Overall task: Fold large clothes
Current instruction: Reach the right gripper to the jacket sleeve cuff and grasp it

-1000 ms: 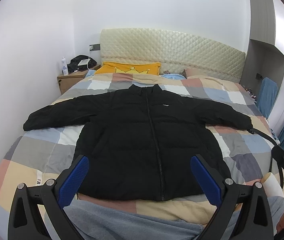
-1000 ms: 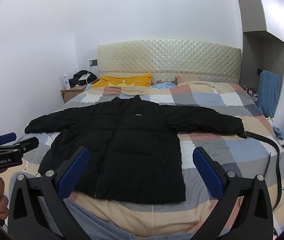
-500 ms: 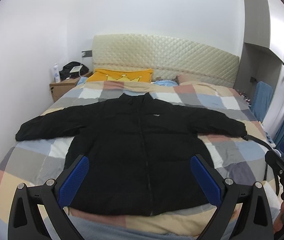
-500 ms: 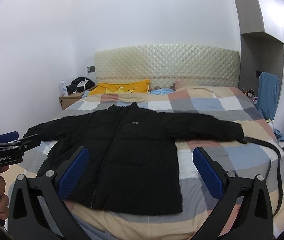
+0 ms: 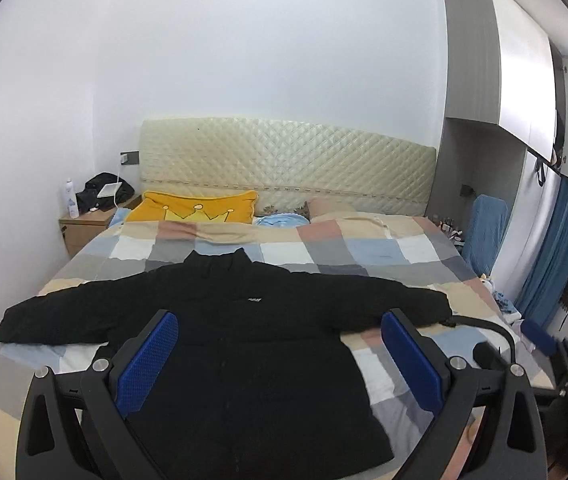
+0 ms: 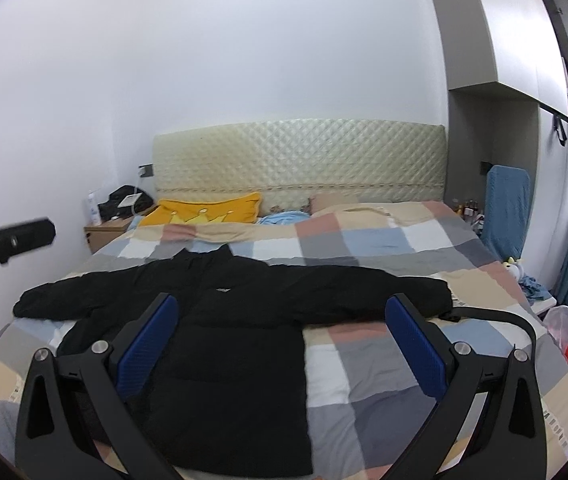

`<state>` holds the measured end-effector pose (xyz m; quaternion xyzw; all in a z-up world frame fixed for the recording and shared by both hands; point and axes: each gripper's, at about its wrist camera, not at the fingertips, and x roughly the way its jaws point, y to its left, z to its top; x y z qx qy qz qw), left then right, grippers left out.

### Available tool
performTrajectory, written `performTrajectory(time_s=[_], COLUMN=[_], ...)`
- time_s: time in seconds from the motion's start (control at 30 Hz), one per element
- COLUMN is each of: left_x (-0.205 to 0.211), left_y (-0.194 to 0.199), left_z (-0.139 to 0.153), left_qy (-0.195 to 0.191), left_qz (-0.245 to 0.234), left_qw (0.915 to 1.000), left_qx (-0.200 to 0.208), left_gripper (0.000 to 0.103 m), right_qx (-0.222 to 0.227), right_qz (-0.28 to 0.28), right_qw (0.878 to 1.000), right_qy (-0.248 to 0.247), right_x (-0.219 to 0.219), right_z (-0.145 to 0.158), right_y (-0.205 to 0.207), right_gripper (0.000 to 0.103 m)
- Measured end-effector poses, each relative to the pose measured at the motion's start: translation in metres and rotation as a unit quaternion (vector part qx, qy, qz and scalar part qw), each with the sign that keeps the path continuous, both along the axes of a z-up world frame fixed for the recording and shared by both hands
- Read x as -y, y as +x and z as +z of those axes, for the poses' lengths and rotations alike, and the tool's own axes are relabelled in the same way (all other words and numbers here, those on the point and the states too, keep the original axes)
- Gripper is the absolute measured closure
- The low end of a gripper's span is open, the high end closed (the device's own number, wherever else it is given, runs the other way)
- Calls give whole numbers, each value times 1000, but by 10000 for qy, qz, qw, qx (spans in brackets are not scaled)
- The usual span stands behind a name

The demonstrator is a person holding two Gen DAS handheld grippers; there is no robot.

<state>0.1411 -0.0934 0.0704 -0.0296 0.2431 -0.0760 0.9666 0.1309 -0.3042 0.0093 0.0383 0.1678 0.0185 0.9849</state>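
Over the checked bedspread (image 5: 368, 250) and black jacket (image 5: 243, 344), left gripper (image 5: 279, 354) and right gripper (image 6: 281, 346) gape wide, empty.

Soft, even light fills the room, with a cool bluish cast on the white wall (image 5: 243, 60); its source cannot be seen. Shadows are faint. The black jacket (image 5: 243, 344) is so dark that its folds hardly show. A mild sheen lies on the quilted headboard (image 5: 284, 168). Both fisheye views bend straight lines strongly toward the rim: the wardrobe (image 6: 504, 40) curves inward, and black vignette fills the corners. The right wrist view is slightly soft, and the other hand-held gripper (image 6: 7, 242) at its left edge is blurred.
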Motion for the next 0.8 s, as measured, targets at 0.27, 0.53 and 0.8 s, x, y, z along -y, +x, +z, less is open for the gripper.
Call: performTrajectory(time_s=[0.27,0.53,0.8], left_x=[10,-33,-90], left_y=[34,59,89], left_z=[5,-76,-159], left_qy=[-155,269,42], left_qz=[-209,275,737], left_qw=[9992,9991,9967], left_qx=[313,179,-344], left_gripper=[0,0,0], right_qx=[-206,-362,-295], right_qz=[-218,-145,-206], right_qw=[9995,9992,9989], right_qy=[30,91,287], right_x=[29,41,51], right_z=[-31,-82,-92], right_y=[50,94,131], right_gripper=[0,0,0])
